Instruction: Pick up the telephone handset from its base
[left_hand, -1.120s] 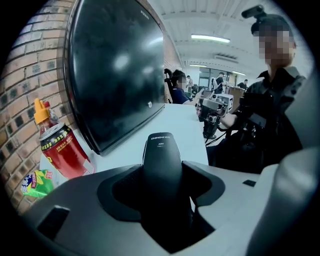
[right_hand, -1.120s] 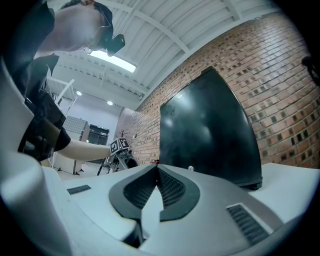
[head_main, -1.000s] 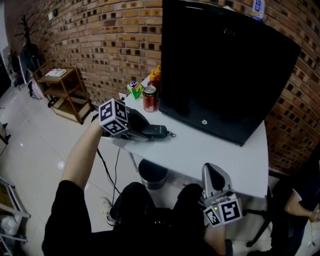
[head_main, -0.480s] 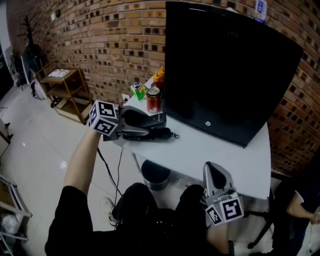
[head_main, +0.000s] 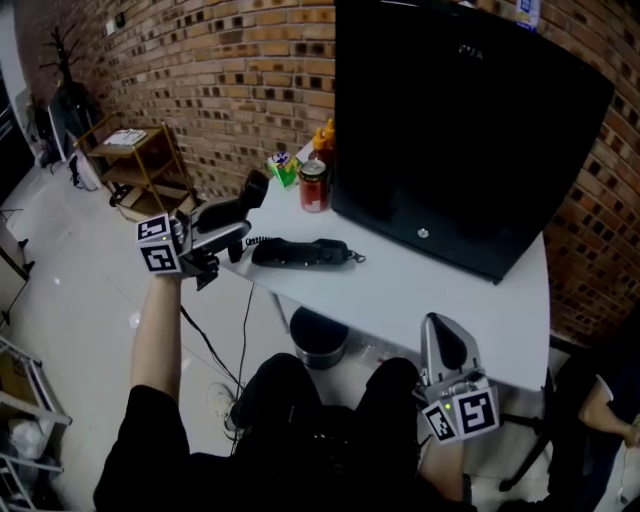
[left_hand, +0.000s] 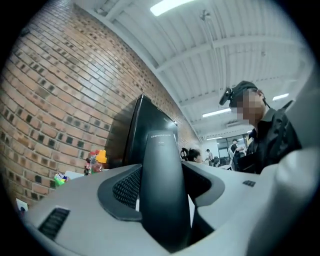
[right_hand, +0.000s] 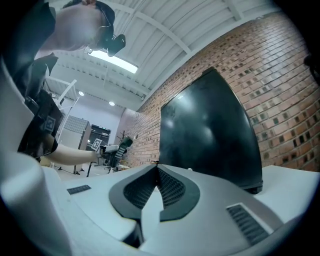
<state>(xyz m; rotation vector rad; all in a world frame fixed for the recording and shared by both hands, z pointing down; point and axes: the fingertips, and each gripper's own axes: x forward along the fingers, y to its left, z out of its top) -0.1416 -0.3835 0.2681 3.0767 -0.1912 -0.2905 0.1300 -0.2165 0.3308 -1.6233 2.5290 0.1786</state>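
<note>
The black telephone handset (head_main: 245, 197) is off its base (head_main: 300, 252) and held in the air past the white table's (head_main: 420, 290) left edge, tilted upward. My left gripper (head_main: 228, 228) is shut on it; in the left gripper view the handset (left_hand: 162, 165) stands upright between the grey pads (left_hand: 125, 187). The dark base lies flat on the table near the left edge, its cord hanging down. My right gripper (head_main: 445, 350) hovers at the table's near edge, shut and empty, its pads (right_hand: 172, 187) meeting.
A large black monitor (head_main: 450, 130) fills the back of the table. A red can (head_main: 314, 187), a yellow-capped bottle (head_main: 325, 140) and a green box (head_main: 284, 167) stand by the brick wall. A wooden trolley (head_main: 140, 165) is far left, a bin (head_main: 318, 335) under the table.
My left gripper has lifted the handset off the base, moving up and left away from the table and tipping it upward. The right gripper has stayed put.
</note>
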